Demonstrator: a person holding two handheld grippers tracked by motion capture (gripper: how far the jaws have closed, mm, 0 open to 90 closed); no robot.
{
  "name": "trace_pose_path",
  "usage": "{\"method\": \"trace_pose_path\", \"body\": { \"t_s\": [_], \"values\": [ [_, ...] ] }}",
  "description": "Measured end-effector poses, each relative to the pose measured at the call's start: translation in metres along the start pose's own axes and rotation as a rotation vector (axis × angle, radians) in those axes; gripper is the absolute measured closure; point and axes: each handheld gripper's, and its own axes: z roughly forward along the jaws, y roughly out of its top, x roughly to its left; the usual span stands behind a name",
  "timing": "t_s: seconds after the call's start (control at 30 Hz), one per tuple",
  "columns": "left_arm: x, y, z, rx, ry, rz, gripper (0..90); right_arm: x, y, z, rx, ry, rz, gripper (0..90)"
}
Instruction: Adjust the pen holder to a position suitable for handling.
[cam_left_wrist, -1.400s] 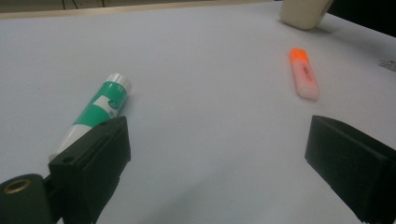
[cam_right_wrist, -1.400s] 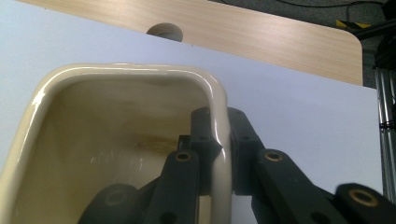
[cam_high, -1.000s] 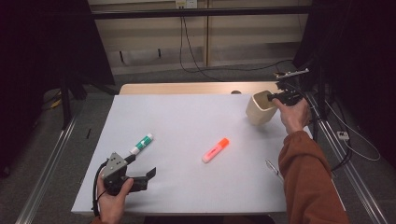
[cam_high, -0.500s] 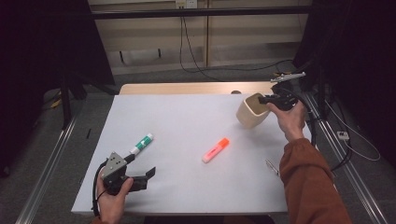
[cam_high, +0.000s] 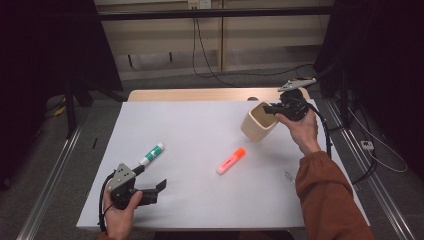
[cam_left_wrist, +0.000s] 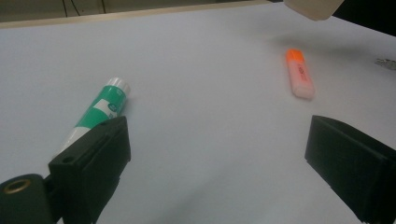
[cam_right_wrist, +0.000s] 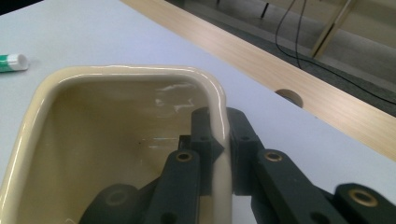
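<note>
Right gripper (cam_high: 274, 109) pinches the wall of the cup (cam_high: 258, 121), tilted at the table's (cam_high: 200, 125) far right, left gripper (cam_high: 154, 191) wide and empty near the tube (cam_high: 151, 154); judged: keep the pinch firm and set the cup down level.

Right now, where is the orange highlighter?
In the high view the orange highlighter lies flat on the white table, right of centre, between the green-and-white tube and the tilted beige cup.

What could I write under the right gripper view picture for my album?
The right gripper pinches the wall of a glossy beige square cup above a white table.
</note>
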Motion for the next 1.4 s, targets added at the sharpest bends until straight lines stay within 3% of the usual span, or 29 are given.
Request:
{"method": "trace_pose_path", "body": {
  "t_s": [0.17, 0.6, 0.83, 1.03, 1.1, 1.13, 1.17, 1.27, 1.4],
  "values": [
    [0.000, 0.000, 0.001, 0.000, -0.004, -0.004, 6.6, 0.012, 0.004, 0.007, 0.011, 0.057, -0.049, 83.7],
    [0.000, 0.001, 0.002, 0.004, -0.010, -0.002, 6.6, 0.031, 0.020, 0.020, 0.007, 0.134, -0.147, 83.7],
    [0.000, 0.001, 0.002, -0.001, -0.014, 0.002, 6.6, 0.041, 0.033, 0.041, 0.010, 0.183, -0.160, 83.7],
    [0.001, 0.000, 0.002, 0.000, -0.015, -0.003, 6.6, 0.047, 0.037, 0.055, 0.032, 0.193, -0.177, 83.7],
    [0.001, 0.000, 0.002, 0.001, -0.016, 0.000, 6.6, 0.052, 0.041, 0.060, 0.043, 0.198, -0.209, 83.7],
    [0.001, 0.000, 0.002, 0.001, -0.016, -0.003, 6.6, 0.055, 0.043, 0.064, 0.046, 0.223, -0.246, 83.7],
    [0.001, 0.000, 0.002, 0.001, -0.016, -0.002, 6.6, 0.055, 0.043, 0.064, 0.046, 0.223, -0.246, 83.7],
    [0.001, 0.000, 0.002, 0.003, -0.017, -0.001, 6.6, 0.060, 0.045, 0.070, 0.043, 0.268, -0.307, 83.7],
    [0.001, 0.000, 0.002, 0.003, -0.017, -0.001, 6.6, 0.068, 0.046, 0.081, 0.058, 0.290, -0.370, 83.7]
  ]
}}
